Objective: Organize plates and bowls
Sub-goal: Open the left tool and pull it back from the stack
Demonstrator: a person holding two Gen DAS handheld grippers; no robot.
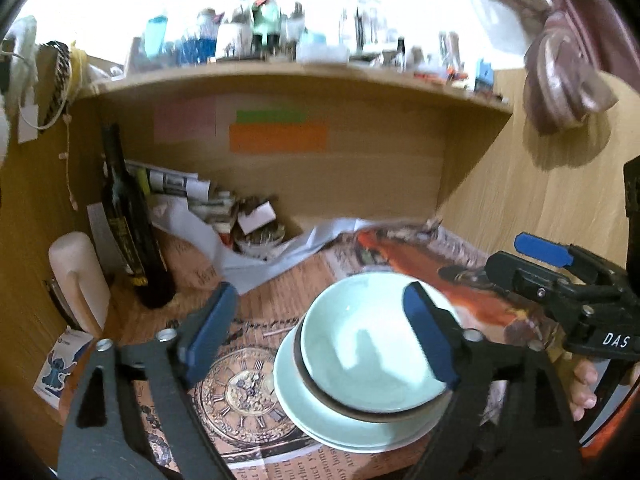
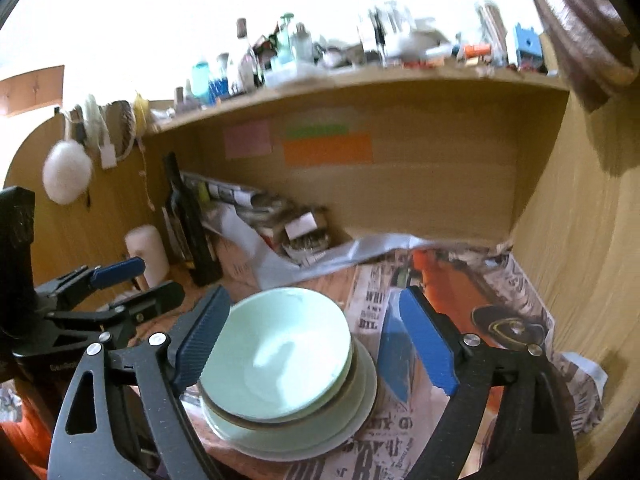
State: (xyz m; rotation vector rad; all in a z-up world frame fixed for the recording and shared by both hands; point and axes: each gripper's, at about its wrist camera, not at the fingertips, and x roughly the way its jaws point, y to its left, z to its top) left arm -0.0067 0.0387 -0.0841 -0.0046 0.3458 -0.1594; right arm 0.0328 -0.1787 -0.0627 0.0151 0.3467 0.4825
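Observation:
A pale green bowl (image 1: 372, 356) with a brown outer band sits stacked on pale green plates (image 1: 320, 424) on the newspaper-covered desk. My left gripper (image 1: 320, 340) is open above the stack's left side, its blue pads spread wide and touching nothing. In the right wrist view the same bowl (image 2: 280, 352) and plates (image 2: 352, 428) lie low between the fingers of my right gripper (image 2: 316, 344), which is open too and clear of the bowl. Each gripper shows in the other's view: the right one (image 1: 560, 280) at the right edge, the left one (image 2: 108, 288) at the left.
A dark wine bottle (image 1: 128, 220), a white cylinder (image 1: 78, 280) and a heap of crumpled papers (image 1: 240, 224) stand at the back under a wooden shelf (image 1: 296, 80) crowded with bottles. Wooden walls close in on both sides. A hand (image 1: 584, 384) grips the right tool.

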